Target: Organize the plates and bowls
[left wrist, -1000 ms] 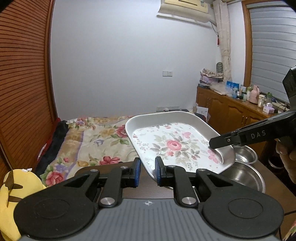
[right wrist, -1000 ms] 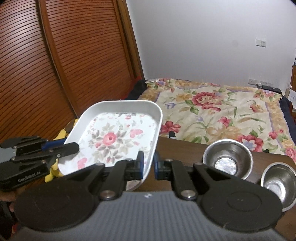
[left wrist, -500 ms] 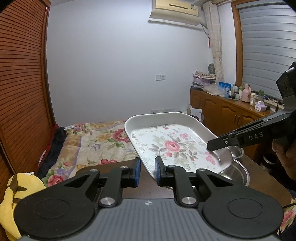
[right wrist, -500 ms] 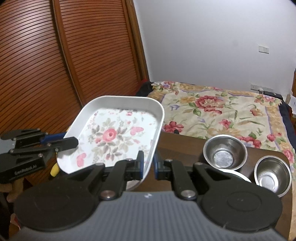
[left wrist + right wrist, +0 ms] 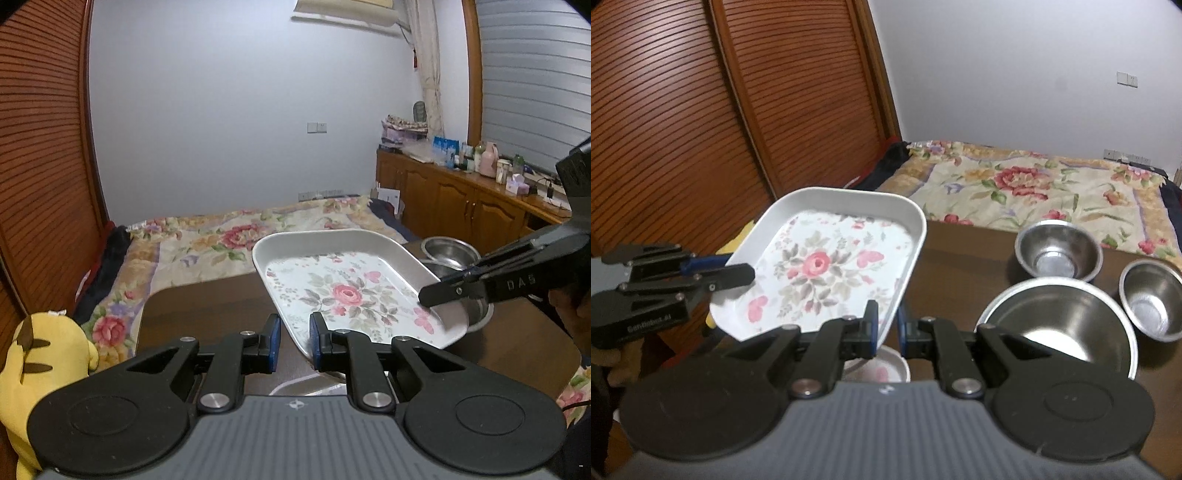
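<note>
Your left gripper (image 5: 293,341) is clamped on the near corner of the floral tray (image 5: 347,291), its blue pads pinching the rim, and your right gripper (image 5: 886,325) is clenched on the tray's rim at the adjacent edge. In the left wrist view the right gripper's fingers (image 5: 439,293) reach in from the right and bite the rim on that side; in the right wrist view the left gripper's fingers (image 5: 731,275) come in from the left likewise.

The tray is held off the dark wooden table (image 5: 207,306), tilted, its far end higher than the end you hold. Its long axis runs away from both grippers toward the bed (image 5: 1034,188), floral face up.

Just beneath your right gripper, a small floral plate (image 5: 882,369) lies on the table. Right of that gripper sits a large steel bowl (image 5: 1060,325); beyond it stand two smaller steel bowls (image 5: 1058,253), well clear of the tray. Left of your left gripper, a yellow plush toy (image 5: 40,358) sits beside the table.
</note>
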A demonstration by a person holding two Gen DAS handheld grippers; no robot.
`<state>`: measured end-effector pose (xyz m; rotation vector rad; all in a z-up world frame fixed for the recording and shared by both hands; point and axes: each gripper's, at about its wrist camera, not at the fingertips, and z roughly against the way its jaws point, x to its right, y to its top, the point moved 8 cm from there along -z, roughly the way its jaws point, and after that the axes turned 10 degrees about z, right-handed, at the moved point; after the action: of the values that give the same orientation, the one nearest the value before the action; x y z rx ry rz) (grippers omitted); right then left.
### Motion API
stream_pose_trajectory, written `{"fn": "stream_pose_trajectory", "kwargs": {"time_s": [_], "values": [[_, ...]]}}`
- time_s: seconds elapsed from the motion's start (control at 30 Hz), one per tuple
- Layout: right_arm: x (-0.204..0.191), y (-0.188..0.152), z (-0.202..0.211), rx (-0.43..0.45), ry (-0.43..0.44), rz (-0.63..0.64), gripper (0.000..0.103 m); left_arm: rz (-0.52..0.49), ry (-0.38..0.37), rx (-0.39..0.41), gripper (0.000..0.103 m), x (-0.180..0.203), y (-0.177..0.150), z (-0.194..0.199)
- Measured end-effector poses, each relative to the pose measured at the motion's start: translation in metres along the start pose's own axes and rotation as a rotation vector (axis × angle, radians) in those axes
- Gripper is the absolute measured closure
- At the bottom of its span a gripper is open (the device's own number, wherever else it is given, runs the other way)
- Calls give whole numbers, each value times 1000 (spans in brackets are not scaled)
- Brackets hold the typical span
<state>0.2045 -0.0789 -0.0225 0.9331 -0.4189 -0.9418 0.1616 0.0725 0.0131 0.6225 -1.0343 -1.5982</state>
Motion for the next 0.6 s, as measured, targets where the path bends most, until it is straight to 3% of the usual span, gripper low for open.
{"fn": "stream_pose_trajectory", "kwargs": {"time_s": [0.6], "values": [[-24, -63, -18, -56, 28, -25, 90, 74, 14, -108, 85, -10, -70, -10]]}}
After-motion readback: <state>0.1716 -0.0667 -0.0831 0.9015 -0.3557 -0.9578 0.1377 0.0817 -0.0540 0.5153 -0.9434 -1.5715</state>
